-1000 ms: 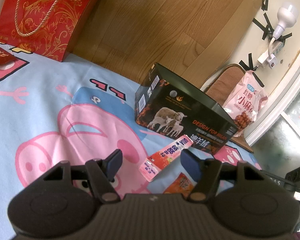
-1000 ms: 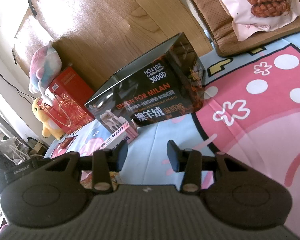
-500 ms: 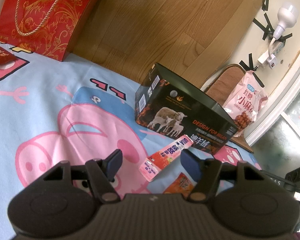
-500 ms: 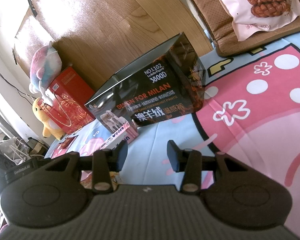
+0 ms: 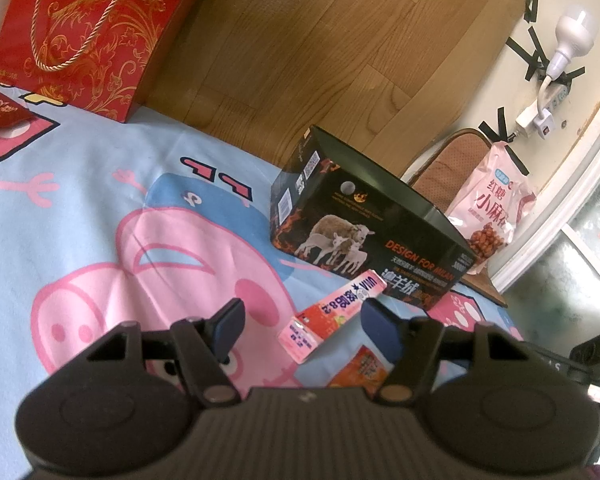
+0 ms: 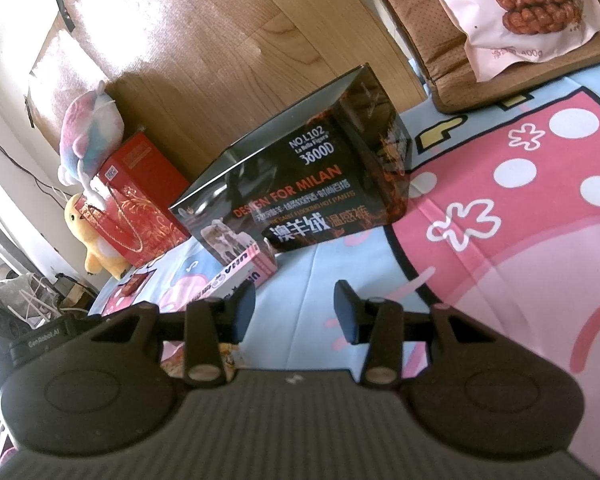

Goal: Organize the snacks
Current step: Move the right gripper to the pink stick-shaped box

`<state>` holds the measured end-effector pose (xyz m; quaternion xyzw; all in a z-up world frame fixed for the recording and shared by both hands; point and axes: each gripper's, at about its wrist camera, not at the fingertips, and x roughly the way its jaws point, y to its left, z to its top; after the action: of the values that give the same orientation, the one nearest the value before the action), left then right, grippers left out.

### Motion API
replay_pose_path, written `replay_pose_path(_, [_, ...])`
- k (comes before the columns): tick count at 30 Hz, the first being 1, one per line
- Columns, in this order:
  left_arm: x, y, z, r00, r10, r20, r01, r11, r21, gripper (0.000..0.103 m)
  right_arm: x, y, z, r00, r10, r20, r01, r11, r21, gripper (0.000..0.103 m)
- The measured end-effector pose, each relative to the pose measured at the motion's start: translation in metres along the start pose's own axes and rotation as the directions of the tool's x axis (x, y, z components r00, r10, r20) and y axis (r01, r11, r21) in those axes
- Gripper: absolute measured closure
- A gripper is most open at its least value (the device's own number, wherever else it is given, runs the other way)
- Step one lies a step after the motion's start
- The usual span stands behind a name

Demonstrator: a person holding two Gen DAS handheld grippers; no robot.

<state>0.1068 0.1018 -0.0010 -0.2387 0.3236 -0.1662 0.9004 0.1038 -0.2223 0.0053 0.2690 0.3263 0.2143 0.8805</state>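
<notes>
Cartoon-pig bedsheet [image 5: 100, 208] meets a wooden headboard [image 5: 320, 60].

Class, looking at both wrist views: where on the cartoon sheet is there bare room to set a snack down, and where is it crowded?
Free: the sheet between the red gift bag and the black box; also the pink patch right of that box. Crowded: in front of the box, around the pink carton and orange packet.
</notes>
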Motion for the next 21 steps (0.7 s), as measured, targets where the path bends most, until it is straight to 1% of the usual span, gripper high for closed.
replay_pose_path(6, [-0.001, 0.0, 0.0, 1.0, -0.004, 0.007, 0.004, 1.0, -0.003, 0.037, 0.001, 0.0, 0.0, 1.0, 0.0, -0.003, 0.0, 1.0, -0.005, 0.056])
replay_pose_path(9, [-0.006, 0.002, 0.001, 1.0, -0.01, 0.021, 0.011, 1.0, -0.014, 0.037, 0.002, 0.003, 0.002, 1.0, -0.009, -0.015, 0.009, 1.0, -0.027, 0.056])
replay_pose_path(12, [-0.019, 0.008, 0.002, 0.998, -0.03, 0.054, 0.033, 0.998, -0.057, 0.037, 0.006, 0.018, 0.01, 0.999, -0.021, -0.037, 0.017, 0.994, -0.108, 0.056])
replay_pose_path(14, [-0.023, 0.009, 0.003, 0.997, -0.038, 0.07, 0.042, 0.997, -0.066, 0.037, 0.009, 0.034, 0.022, 0.998, 0.007, -0.057, -0.016, 0.987, -0.157, 0.056])
replay_pose_path(16, [-0.023, 0.006, 0.004, 0.997, -0.044, 0.061, 0.048, 0.997, -0.055, 0.04, 0.016, 0.049, 0.031, 0.996, 0.015, -0.087, -0.033, 0.978, -0.207, 0.056])
replay_pose_path(18, [-0.021, 0.003, 0.003, 0.998, -0.052, 0.047, 0.054, 0.998, -0.039, 0.041, 0.032, 0.062, 0.039, 0.991, -0.006, -0.13, -0.027, 0.967, -0.254, 0.056])
replay_pose_path(21, [-0.02, 0.0, 0.002, 0.998, -0.054, 0.038, 0.055, 0.998, -0.018, 0.042, 0.055, 0.071, 0.043, 0.985, -0.04, -0.169, -0.011, 0.956, -0.292, 0.057])
